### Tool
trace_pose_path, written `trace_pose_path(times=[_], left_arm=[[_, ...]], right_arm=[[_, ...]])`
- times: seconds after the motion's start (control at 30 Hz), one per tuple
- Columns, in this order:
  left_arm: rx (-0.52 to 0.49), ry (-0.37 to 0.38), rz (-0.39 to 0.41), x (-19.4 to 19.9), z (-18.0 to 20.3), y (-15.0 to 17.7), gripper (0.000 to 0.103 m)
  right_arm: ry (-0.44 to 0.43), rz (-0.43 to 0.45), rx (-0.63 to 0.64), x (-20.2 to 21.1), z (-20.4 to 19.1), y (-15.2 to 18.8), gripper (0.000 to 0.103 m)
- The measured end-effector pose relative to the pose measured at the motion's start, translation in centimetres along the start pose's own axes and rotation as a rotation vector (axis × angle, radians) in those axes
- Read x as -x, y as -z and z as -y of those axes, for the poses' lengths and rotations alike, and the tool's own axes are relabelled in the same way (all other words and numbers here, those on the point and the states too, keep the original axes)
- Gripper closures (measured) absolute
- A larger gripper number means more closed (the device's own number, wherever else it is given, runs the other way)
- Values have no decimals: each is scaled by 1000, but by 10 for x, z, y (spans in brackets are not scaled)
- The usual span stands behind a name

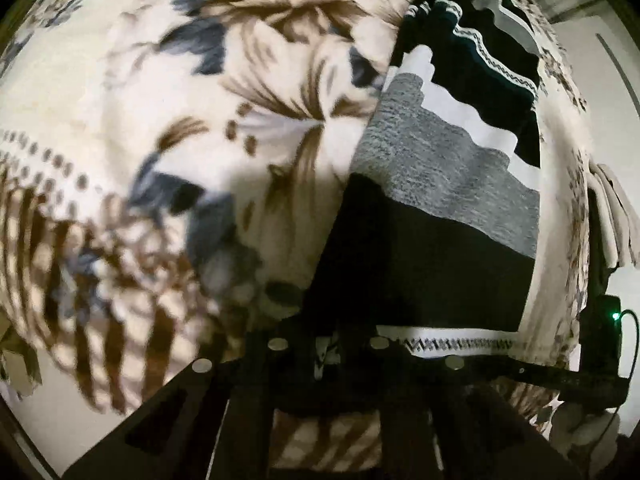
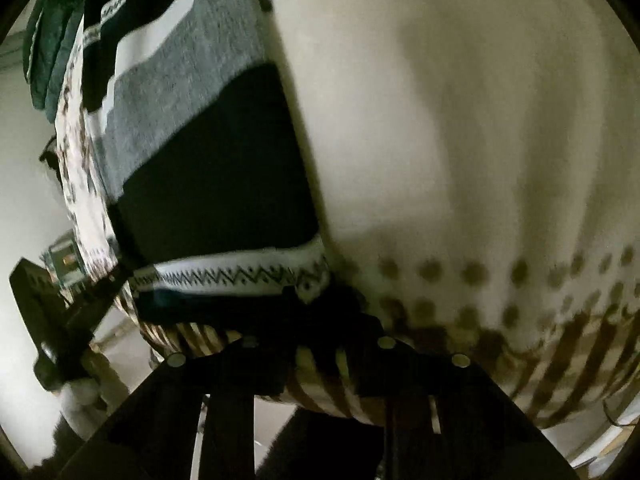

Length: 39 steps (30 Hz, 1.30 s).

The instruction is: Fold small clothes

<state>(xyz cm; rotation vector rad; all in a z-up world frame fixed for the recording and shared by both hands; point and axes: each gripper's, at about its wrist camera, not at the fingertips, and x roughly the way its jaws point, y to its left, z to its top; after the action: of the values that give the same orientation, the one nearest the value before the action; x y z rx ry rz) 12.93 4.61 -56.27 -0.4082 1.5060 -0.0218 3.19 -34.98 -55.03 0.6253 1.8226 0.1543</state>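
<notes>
A knitted sweater (image 1: pixel 420 264) with black, grey and white bands lies flat on a floral blanket (image 1: pixel 160 120). Its white zigzag hem (image 1: pixel 460 346) runs along the near edge. My left gripper (image 1: pixel 328 344) is shut on the hem's left corner, and a bit of patterned cloth shows between its fingers. In the right wrist view the same sweater (image 2: pixel 212 184) spreads away to the upper left. There my right gripper (image 2: pixel 316 304) is shut on the right corner of the hem (image 2: pixel 224 274). Each view shows the other gripper at the opposite end of the hem.
The cream blanket (image 2: pixel 460 140) has brown dots and stripes near its front edge. A dark green garment (image 2: pixel 48 52) lies beyond the sweater. Pale folded cloth (image 1: pixel 616 216) hangs at the far right. A gloved hand (image 2: pixel 80 396) holds the left gripper.
</notes>
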Motion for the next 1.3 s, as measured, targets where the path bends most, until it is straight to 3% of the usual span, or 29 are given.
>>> trace_pose_path(times=[0.03,0.13,0.17,0.2,0.33,0.47,0.6,0.67,0.7,0.73,0.83,0.93,1.07,1.3], left_arm=[[15,20,0,12,2,-4,91],[39,80,60,49,16,-31,65],[45,103,88,60,19,-43,47],[55,139,139,75,26,-61,42],[43,243,255,90,60,-144,42],[0,285,305,70,101,-231,42],[-86,242,286,25,142,-318,42],[-133,207,260,-5,158,-351,49],[-160,186,241,-18,163,-364,90],[-182,172,219,-26,167,-372,98],[-214,167,256,-18,162,-382,100],[-168,219,291,0,137,-395,100],[-91,243,245,-21,111,-416,100],[-107,267,235,-30,109,-420,100]], right_arm=[[-5,-17,8,5,1,-1,80],[-29,-8,21,32,-5,-15,70],[-28,6,24,41,-6,-21,62],[-38,42,29,61,-10,-32,53],[-86,174,17,124,-19,-83,45],[-123,298,-26,170,-29,-163,43],[-196,374,-75,183,-52,-249,43],[-239,397,-100,173,-74,-292,43],[-254,403,-111,171,-77,-309,43],[-270,406,-120,167,-81,-326,43],[-291,411,-139,158,-92,-365,43],[-311,419,-134,158,-95,-389,43],[-326,439,-131,162,-101,-415,43],[-305,451,-88,165,-125,-477,43]])
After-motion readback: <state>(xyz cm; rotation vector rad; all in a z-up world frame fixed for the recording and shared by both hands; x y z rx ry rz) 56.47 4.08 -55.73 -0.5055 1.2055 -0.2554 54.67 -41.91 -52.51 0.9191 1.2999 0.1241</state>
